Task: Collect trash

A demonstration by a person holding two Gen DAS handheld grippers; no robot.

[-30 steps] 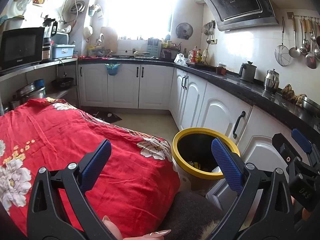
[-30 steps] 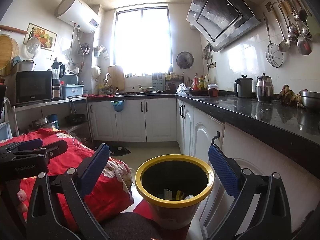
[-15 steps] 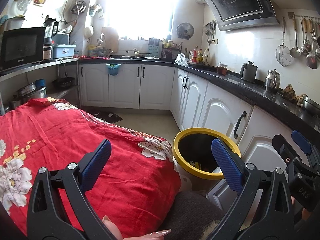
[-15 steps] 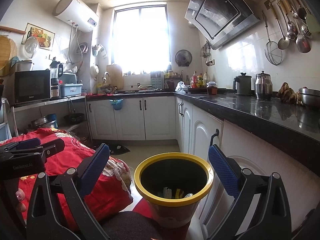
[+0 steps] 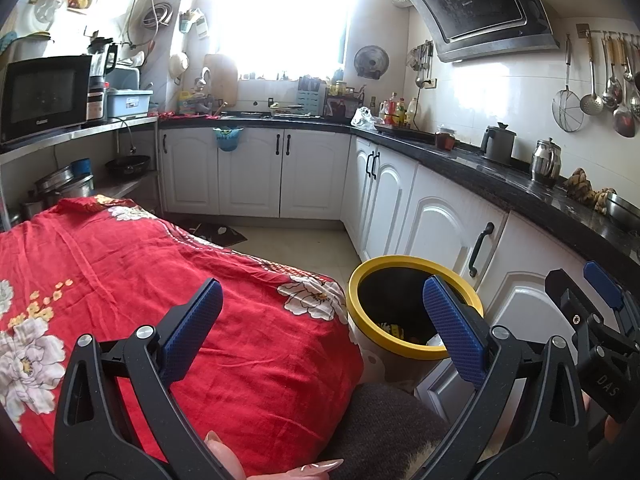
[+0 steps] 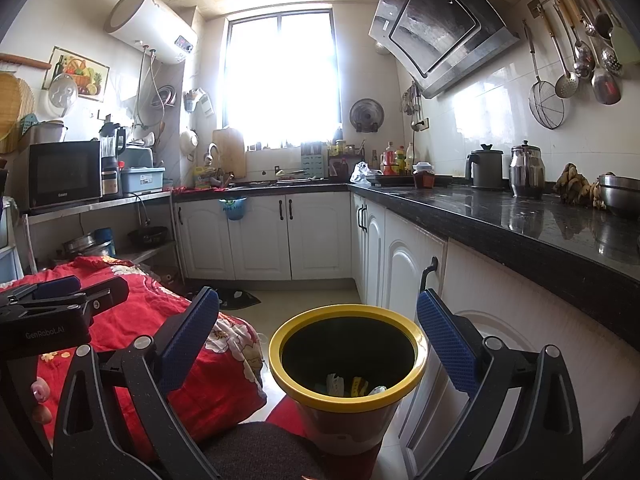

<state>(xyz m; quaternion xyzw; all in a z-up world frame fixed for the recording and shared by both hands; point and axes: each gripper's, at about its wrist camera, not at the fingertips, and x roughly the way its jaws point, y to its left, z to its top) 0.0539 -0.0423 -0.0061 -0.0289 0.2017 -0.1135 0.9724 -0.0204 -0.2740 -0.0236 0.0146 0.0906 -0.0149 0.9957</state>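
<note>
A yellow-rimmed trash bin point(image 6: 416, 332) point(image 5: 356, 276) stands on the floor beside the white cabinets, with several pieces of trash point(image 6: 352, 386) lying at its bottom. My right gripper point(image 6: 318, 316) hangs open just above and in front of the bin, nothing between its blue pads. My left gripper point(image 5: 322, 298) is open too, over the edge of the red flowered cloth point(image 5: 140, 280), with the bin at its right fingertip. The left gripper's side shows at the left of the right wrist view; the right gripper's side shows at the right edge of the left wrist view.
A table under the red cloth point(image 6: 200, 352) fills the left. White cabinets point(image 6: 400, 276) under a black counter point(image 6: 500, 208) run along the right and back. A dark cushion point(image 5: 380, 424) lies near my hands. Bare floor point(image 5: 296, 240) stretches toward the window.
The right wrist view has tipped up and shifted slightly; the bin sits a little lower and more centred between its fingers. The left gripper has hardly moved.
</note>
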